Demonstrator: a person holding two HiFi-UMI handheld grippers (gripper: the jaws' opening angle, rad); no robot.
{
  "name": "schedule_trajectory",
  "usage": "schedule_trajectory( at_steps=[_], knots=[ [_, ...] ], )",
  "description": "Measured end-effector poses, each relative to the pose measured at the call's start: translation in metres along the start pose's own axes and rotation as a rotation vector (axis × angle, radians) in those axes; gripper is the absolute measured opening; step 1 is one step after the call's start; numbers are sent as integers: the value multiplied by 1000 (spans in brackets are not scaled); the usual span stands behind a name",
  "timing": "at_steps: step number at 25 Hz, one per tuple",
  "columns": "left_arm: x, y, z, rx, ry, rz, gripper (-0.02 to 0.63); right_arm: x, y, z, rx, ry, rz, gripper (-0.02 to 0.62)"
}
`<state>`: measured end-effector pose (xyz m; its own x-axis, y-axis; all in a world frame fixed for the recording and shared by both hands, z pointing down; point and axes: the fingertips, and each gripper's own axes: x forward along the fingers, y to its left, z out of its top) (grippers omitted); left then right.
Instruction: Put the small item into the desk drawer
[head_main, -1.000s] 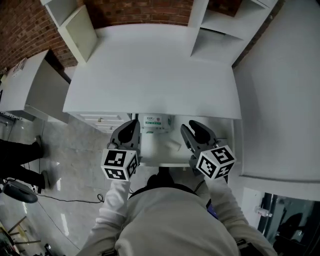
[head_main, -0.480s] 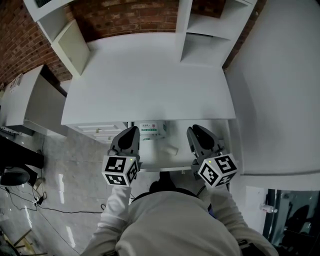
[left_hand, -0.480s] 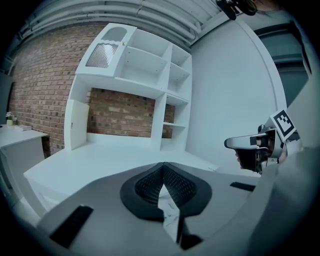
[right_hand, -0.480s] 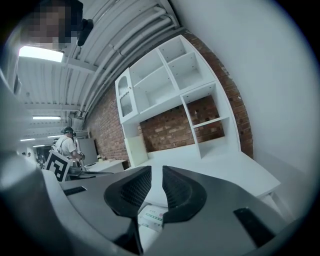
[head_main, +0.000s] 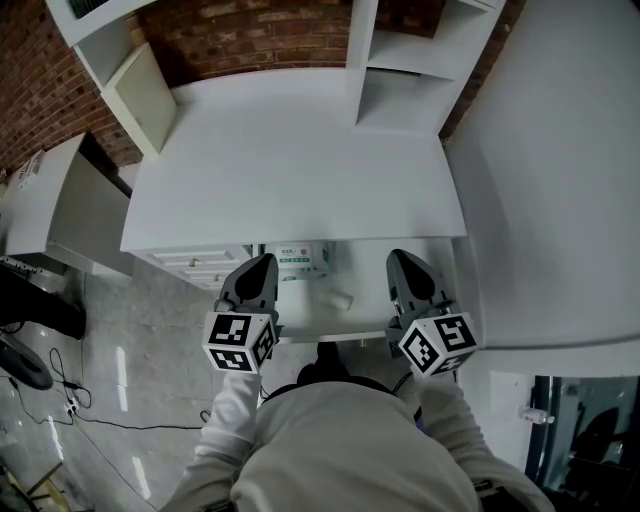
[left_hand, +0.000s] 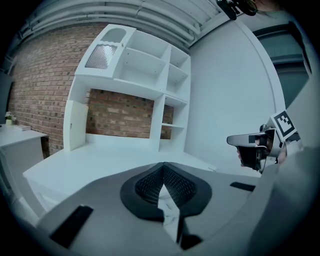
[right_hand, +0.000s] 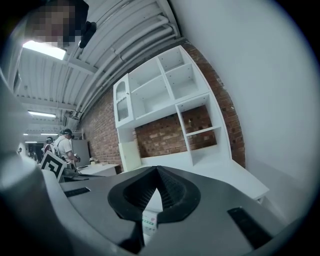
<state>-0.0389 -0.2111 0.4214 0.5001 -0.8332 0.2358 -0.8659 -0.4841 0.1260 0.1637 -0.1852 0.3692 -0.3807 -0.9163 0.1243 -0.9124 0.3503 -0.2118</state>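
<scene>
- Left gripper (head_main: 263, 262): jaws pressed together, nothing between them, at the left edge of the open desk drawer (head_main: 368, 286).
- Right gripper (head_main: 399, 260): jaws just closed tip to tip, empty, over the right side of the drawer.
- Small white item (head_main: 336, 298): lying on the drawer floor between both grippers, touched by neither.
- White packet with green print (head_main: 300, 258): further back in the drawer, partly under the front edge of the white desk (head_main: 300, 150).

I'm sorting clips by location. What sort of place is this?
Probably a lab or studio hall furnished like a home office: a white desk with a shelf hutch stands against a brick wall, while bare ceiling pipes and loose cables on the floor suggest a workspace.
</scene>
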Motion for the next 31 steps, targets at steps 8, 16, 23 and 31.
schedule_trajectory(
  at_steps=[8,16,23,31],
  knots=[
    [-2,-2,1,2,-3,-3,17,-8,-5,-7,-14,17,-15,26],
    [-5,1,1,8,-3,-6,17,-7,-6,-11,-44,28,-43,26],
    [-5,3,-1,3,1,-7,17,-7,-4,-17,-42,39,-46,26],
    [-2,10,-2,4,-2,-7,17,-1,-1,-17,-58,40,-43,26]
  ],
)
